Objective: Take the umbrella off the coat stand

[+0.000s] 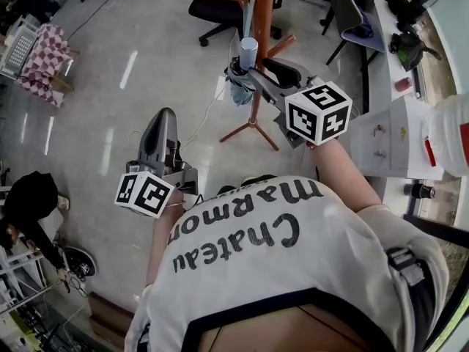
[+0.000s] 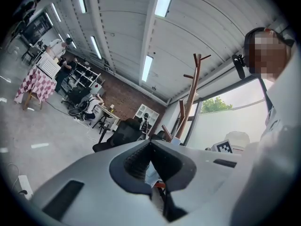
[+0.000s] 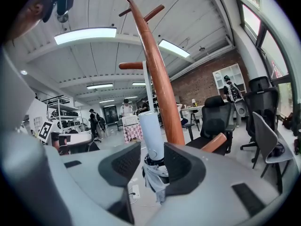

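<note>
**Umbrella** [image 3: 151, 135]. Folded. Pale cylindrical handle uppermost, grey-blue cloth bunched beneath. Not yet off the coat stand. Hanging just beside the pole, on its left in the head view, well above the floor.

**Coat stand** [image 1: 261, 13]. Reddish-brown wood. Single pole with short pegs angled upward, spread feet on the pale glossy floor. Placed far centre in the head view.

**Right gripper** [image 1: 255, 75]. Reached out to the umbrella, marker cube toward the person. Jaws apart, one dark ribbed pad on each side of the umbrella, level with the join of handle and cloth. Clear gap on the left pad's side. Right pad very close to the cloth, perhaps grazing it. Not clamped.

**Left gripper** [image 1: 167, 119]. Low and to the left, well apart from stand and umbrella. Pointed out over open floor. Jaws together, tips meeting, nothing between them.

**Office chairs** [image 1: 220, 9]. Black, on castors, far side of the stand.

**Small table** [image 1: 44, 53]. Far left, draped in a red-and-white checked cloth.

**Desk** [image 1: 388, 141]. White, along the right edge, papers and small items on top.

**Shirt** [image 1: 293, 255]. White with dark lettering, on the person. Nearest the camera, filling the lower right.
</note>
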Tool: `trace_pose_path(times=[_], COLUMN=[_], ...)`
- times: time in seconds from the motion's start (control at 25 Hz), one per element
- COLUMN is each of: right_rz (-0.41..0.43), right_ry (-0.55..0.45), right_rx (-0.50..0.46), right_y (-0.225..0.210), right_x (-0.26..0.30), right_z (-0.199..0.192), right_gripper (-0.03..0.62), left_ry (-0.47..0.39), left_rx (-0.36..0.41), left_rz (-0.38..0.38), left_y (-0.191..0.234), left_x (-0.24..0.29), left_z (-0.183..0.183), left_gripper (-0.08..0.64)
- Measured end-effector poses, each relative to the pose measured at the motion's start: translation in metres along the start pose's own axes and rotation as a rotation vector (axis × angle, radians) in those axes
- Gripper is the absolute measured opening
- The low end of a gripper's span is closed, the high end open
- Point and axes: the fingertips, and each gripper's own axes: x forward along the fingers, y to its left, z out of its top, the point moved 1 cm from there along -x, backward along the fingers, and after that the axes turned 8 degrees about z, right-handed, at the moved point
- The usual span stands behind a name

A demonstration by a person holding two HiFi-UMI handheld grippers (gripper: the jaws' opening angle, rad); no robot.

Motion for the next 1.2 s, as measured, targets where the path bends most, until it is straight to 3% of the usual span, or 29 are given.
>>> trace_pose_path(times=[0.6, 1.2], right_rz=[0.089, 0.047], right_ry=[-0.039, -0.031], right_rx=[0.014, 0.058], right_y=[0.003, 0.005], right_x=[0.027, 0.042], right_z=[0.017, 0.017], right_gripper=[0.163, 0.163], left_ry=[-0.015, -0.001], left_rx=[0.039, 0.054], left_rz=[0.045, -0.003], left_y=[0.001, -0.002], left_x=[0.011, 0.038], left_z=[0.016, 0.027], left_gripper=[0.021, 0.021])
